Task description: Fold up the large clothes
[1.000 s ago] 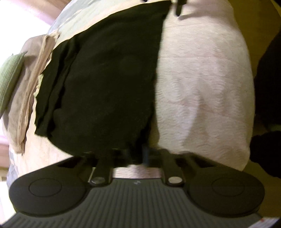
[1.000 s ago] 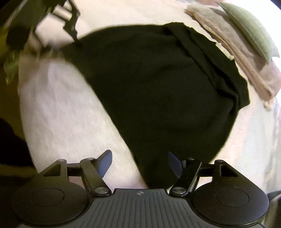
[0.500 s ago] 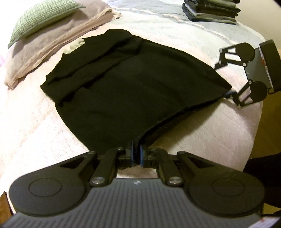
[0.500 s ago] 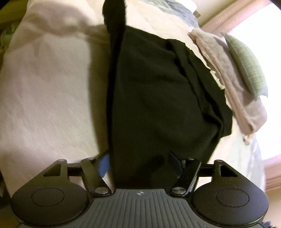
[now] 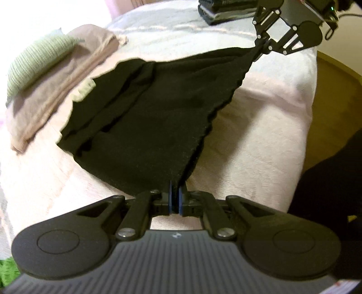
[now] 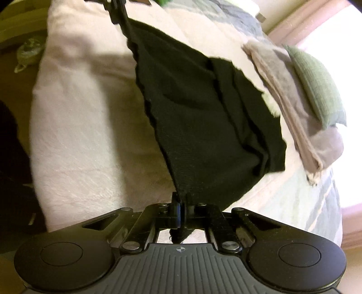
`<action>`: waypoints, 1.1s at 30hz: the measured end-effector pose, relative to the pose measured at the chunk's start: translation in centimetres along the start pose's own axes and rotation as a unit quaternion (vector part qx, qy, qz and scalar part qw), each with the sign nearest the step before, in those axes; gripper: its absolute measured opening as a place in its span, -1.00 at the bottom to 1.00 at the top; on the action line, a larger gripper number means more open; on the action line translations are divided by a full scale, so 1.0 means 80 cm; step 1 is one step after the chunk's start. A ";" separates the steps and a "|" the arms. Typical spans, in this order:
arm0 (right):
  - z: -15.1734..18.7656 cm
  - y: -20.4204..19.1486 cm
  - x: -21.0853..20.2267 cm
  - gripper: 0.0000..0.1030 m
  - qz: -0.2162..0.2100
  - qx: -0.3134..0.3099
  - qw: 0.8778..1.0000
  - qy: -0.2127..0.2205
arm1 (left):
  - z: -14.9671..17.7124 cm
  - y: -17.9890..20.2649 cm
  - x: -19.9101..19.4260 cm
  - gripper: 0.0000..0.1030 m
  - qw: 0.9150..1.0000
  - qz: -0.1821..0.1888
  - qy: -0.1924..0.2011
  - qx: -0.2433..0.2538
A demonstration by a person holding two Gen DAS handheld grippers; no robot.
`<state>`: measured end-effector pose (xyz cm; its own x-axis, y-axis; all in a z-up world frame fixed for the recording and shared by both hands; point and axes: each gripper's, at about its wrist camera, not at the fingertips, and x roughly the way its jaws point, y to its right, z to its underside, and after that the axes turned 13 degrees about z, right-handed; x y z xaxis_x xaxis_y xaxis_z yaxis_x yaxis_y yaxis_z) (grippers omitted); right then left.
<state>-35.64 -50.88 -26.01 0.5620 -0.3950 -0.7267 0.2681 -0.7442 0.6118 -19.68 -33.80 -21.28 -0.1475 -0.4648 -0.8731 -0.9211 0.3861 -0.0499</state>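
Note:
A large black garment (image 5: 158, 108) lies across the pale bedspread (image 5: 260, 126), its near edge lifted off the bed and stretched between my two grippers. My left gripper (image 5: 174, 199) is shut on one corner of that edge. In the right wrist view the black garment (image 6: 203, 117) runs up from my right gripper (image 6: 181, 213), which is shut on the other corner. The right gripper (image 5: 262, 48) shows at the top right of the left wrist view, and the left gripper (image 6: 117, 13) at the top of the right wrist view. The far part of the garment rests folded in layers.
A beige folded blanket (image 5: 65, 83) with a green ribbed cushion (image 5: 38, 61) on it lies beyond the garment. A stack of folded dark clothes (image 5: 226, 11) sits at the far end of the bed. Wooden floor (image 5: 334, 90) borders the bed edge.
My right gripper went from open to shut on the garment corner. Both grippers have lifted the near edge, which now hangs taut between them instead of lying flat.

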 end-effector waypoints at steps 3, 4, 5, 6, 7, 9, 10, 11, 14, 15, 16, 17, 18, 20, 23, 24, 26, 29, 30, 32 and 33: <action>-0.003 -0.005 -0.041 -1.00 -0.026 -0.010 1.000 0.003 | 0.004 0.016 -0.029 -0.95 1.000 0.008 -0.001 0.000; -0.001 -0.012 -0.055 -1.00 -0.033 -0.010 0.999 0.000 | 0.007 0.023 -0.038 -0.95 1.000 0.013 -0.001 -0.002; 0.000 -0.019 -0.068 -1.00 -0.045 -0.006 0.999 -0.004 | 0.011 0.033 -0.047 -0.95 1.000 0.020 -0.002 -0.006; 0.003 -0.027 -0.081 -1.00 -0.057 -0.001 0.998 -0.011 | 0.015 0.042 -0.055 -0.95 0.999 0.030 -0.005 -0.014; 0.006 -0.037 -0.093 -1.00 -0.070 0.004 0.997 -0.019 | 0.021 0.055 -0.063 -0.95 0.999 0.044 -0.010 -0.024; 0.012 -0.051 -0.110 -1.00 -0.095 0.017 0.995 -0.034 | 0.031 0.080 -0.071 -0.95 0.996 0.071 -0.022 -0.040; 0.014 -0.059 -0.117 -1.00 -0.109 0.022 0.993 -0.041 | 0.039 0.093 -0.072 -0.95 0.994 0.088 -0.030 -0.052; 0.016 -0.067 -0.122 -1.00 -0.124 0.021 0.991 -0.047 | 0.044 0.101 -0.072 -0.95 0.992 0.102 -0.035 -0.063; 0.017 -0.079 -0.120 -1.00 -0.144 0.012 0.988 -0.056 | 0.054 0.106 -0.069 -0.95 0.988 0.117 -0.038 -0.091; 0.013 -0.073 -0.117 -1.00 -0.140 0.013 0.989 -0.056 | 0.052 0.098 -0.069 -0.95 0.988 0.116 -0.032 -0.100; 0.007 -0.062 -0.113 -1.00 -0.132 0.015 0.990 -0.056 | 0.048 0.089 -0.072 -0.95 0.988 0.112 -0.025 -0.103; 0.000 -0.053 -0.113 -1.00 -0.121 0.015 0.991 -0.054 | 0.041 0.074 -0.075 -0.95 0.989 0.106 -0.016 -0.104; -0.009 -0.035 -0.110 -1.00 -0.109 0.017 0.993 -0.051 | 0.031 0.057 -0.080 -0.95 0.990 0.098 -0.006 -0.103; -0.023 -0.005 -0.104 -1.00 -0.082 0.013 0.996 -0.044 | 0.009 0.015 -0.090 -0.95 0.992 0.080 0.013 -0.098; -0.039 0.056 -0.082 -1.00 -0.042 0.039 0.998 -0.038 | -0.035 -0.054 -0.101 -0.95 0.994 0.049 0.033 -0.094; -0.044 0.080 -0.070 -1.00 -0.034 0.051 0.998 -0.033 | -0.050 -0.078 -0.104 -0.95 0.994 0.041 0.043 -0.096; -0.048 0.113 -0.051 -1.00 -0.021 0.059 0.998 -0.027 | -0.078 -0.121 -0.102 -0.95 0.993 0.030 0.055 -0.102; -0.052 0.166 0.000 -1.00 -0.018 0.061 0.998 -0.022 | -0.112 -0.183 -0.080 -0.95 0.991 0.025 0.059 -0.120; -0.055 0.184 0.024 -1.00 -0.022 0.066 0.997 -0.020 | -0.118 -0.208 -0.067 -0.95 0.989 0.027 0.059 -0.133; -0.054 0.208 0.066 -1.00 -0.034 0.077 0.996 -0.018 | -0.128 -0.252 -0.034 -0.95 0.986 0.026 0.049 -0.159; -0.052 0.218 0.093 -1.00 -0.043 0.080 0.996 -0.020 | -0.132 -0.268 -0.016 -0.95 0.984 0.026 0.043 -0.171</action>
<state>-23.51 -64.55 -19.40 0.5098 -0.3446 -0.7882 0.1846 -0.8511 0.4915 -3.57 -49.85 -13.95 -0.2150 -0.5234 -0.8246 -0.9765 0.1281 0.1733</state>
